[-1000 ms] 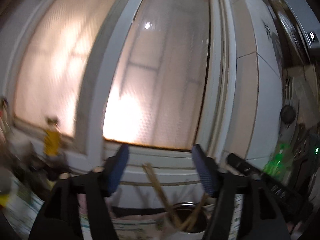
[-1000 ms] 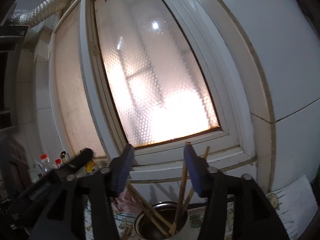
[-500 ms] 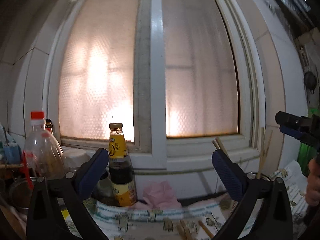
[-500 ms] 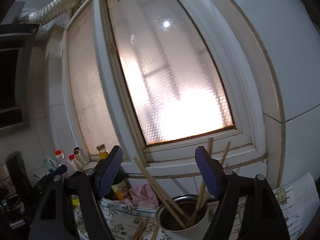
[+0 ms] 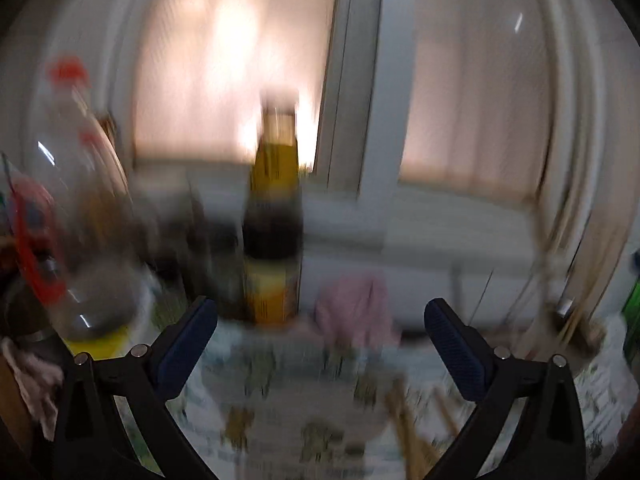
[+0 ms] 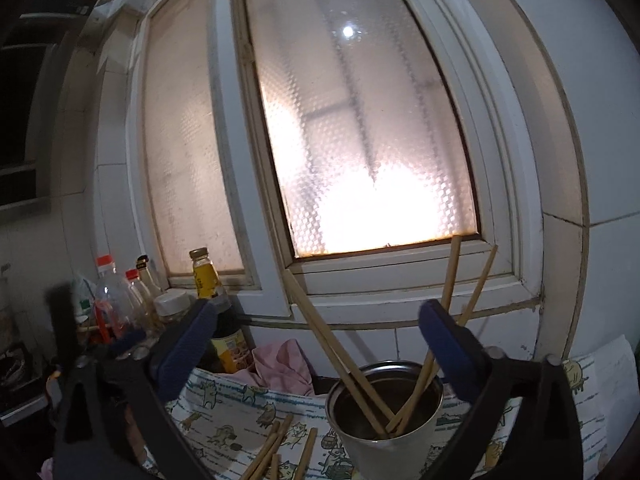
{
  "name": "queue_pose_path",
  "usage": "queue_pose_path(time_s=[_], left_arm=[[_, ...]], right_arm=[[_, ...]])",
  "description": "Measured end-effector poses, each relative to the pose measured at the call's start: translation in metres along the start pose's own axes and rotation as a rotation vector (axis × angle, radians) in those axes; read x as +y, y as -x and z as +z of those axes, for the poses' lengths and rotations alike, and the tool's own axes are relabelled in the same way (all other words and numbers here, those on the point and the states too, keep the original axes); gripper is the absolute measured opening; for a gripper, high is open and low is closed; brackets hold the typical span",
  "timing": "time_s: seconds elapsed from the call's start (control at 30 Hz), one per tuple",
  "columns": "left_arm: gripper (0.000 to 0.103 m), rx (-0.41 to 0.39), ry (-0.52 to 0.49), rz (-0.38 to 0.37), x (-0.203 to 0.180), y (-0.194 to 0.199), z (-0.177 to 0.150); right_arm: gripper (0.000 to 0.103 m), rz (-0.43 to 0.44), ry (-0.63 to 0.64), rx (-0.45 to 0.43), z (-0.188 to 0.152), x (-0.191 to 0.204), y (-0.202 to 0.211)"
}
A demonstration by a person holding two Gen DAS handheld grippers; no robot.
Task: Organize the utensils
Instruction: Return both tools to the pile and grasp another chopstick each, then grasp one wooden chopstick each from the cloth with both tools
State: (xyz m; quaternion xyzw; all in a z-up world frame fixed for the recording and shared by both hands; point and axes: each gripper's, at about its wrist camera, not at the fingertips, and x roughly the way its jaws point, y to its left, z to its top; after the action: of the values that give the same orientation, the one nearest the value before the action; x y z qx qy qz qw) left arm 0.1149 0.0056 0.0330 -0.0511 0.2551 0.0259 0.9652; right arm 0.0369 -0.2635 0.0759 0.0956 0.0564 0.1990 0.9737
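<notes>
With both the left gripper (image 5: pixel 320 334) and right gripper (image 6: pixel 316 346) wide-jawed and empty, the next pick seems due: closing on loose wooden chopsticks (image 6: pixel 276 446) lying near-left of the round steel cup (image 6: pixel 386 428).

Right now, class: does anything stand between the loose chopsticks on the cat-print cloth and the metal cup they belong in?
Nothing visible does. The loose chopsticks lie on the cat-print cloth just left of the metal cup, with bare cloth between. The cup's mouth is open, though four chopsticks already lean inside, crossing it.

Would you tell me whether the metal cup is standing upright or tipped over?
Upright: the metal cup stands on the patterned cloth, mouth up, chopsticks leaning inside.
</notes>
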Motion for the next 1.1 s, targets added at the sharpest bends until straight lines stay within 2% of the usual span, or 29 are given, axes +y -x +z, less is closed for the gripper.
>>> queue_pose_path(time_s=[0.03,0.1,0.17,0.23,0.33,0.4,0.47,0.5,0.57,0.6,0.63,0.67,0.7,0.73,0.83,0.93,1.0,1.1], left_arm=[[0.103,0.119,-0.015,-0.018,-0.001,-0.019,-0.003],[0.102,0.234,0.015,-0.075,0.0,-0.038,-0.009],[0.102,0.276,0.02,-0.125,-0.003,-0.043,-0.014],[0.101,0.293,-0.044,-0.153,-0.015,-0.043,-0.018],[0.086,0.3,-0.116,-0.152,-0.033,-0.038,-0.022],[0.061,0.37,-0.146,-0.148,-0.04,-0.047,-0.03],[0.044,0.446,-0.121,-0.198,-0.04,-0.055,-0.036],[0.04,0.474,-0.104,-0.233,-0.04,-0.058,-0.038],[0.036,0.509,-0.079,-0.296,-0.041,-0.06,-0.042],[0.036,0.513,-0.077,-0.315,-0.043,-0.059,-0.042],[0.035,0.511,-0.084,-0.317,-0.045,-0.059,-0.043],[0.032,0.512,-0.095,-0.305,-0.047,-0.059,-0.044],[0.025,0.517,-0.103,-0.292,-0.048,-0.06,-0.046],[0.022,0.527,-0.103,-0.289,-0.049,-0.062,-0.047],[0.019,0.577,-0.081,-0.33,-0.054,-0.074,-0.053],[0.018,0.576,-0.083,-0.323,-0.055,-0.076,-0.055],[0.012,0.576,-0.06,-0.318,-0.05,-0.076,-0.053],[0.007,0.534,-0.038,-0.32,-0.042,-0.07,-0.045]], right_arm=[[0.103,-0.004,-0.012,0.0,0.0,-0.002,-0.001],[0.103,-0.026,-0.025,-0.004,-0.001,-0.007,-0.001],[0.103,-0.05,-0.036,-0.002,-0.001,-0.011,-0.003],[0.103,-0.052,-0.057,0.003,-0.001,-0.014,-0.004],[0.103,-0.051,-0.067,-0.006,-0.001,-0.015,-0.002],[0.103,-0.027,-0.051,-0.004,-0.001,-0.012,-0.001],[0.092,0.027,-0.007,0.02,0.0,-0.003,0.001],[0.08,0.047,0.008,0.018,0.0,0.001,0.003],[0.071,0.08,0.034,0.013,-0.002,0.009,0.006],[0.058,0.08,0.047,0.021,-0.003,0.013,0.005],[0.046,0.072,0.064,0.041,-0.006,0.018,0.003],[0.041,0.078,0.069,0.06,-0.008,0.021,-0.001],[0.03,0.093,0.069,0.087,-0.01,0.022,-0.005],[0.024,0.105,0.065,0.122,-0.013,0.023,-0.01],[0.016,0.117,0.058,0.202,-0.019,0.026,-0.021],[0.012,0.148,0.049,0.27,-0.025,0.027,-0.031],[0.012,0.134,0.081,0.321,-0.029,0.031,-0.038],[0.012,0.087,0.12,0.386,-0.04,0.036,-0.049]])
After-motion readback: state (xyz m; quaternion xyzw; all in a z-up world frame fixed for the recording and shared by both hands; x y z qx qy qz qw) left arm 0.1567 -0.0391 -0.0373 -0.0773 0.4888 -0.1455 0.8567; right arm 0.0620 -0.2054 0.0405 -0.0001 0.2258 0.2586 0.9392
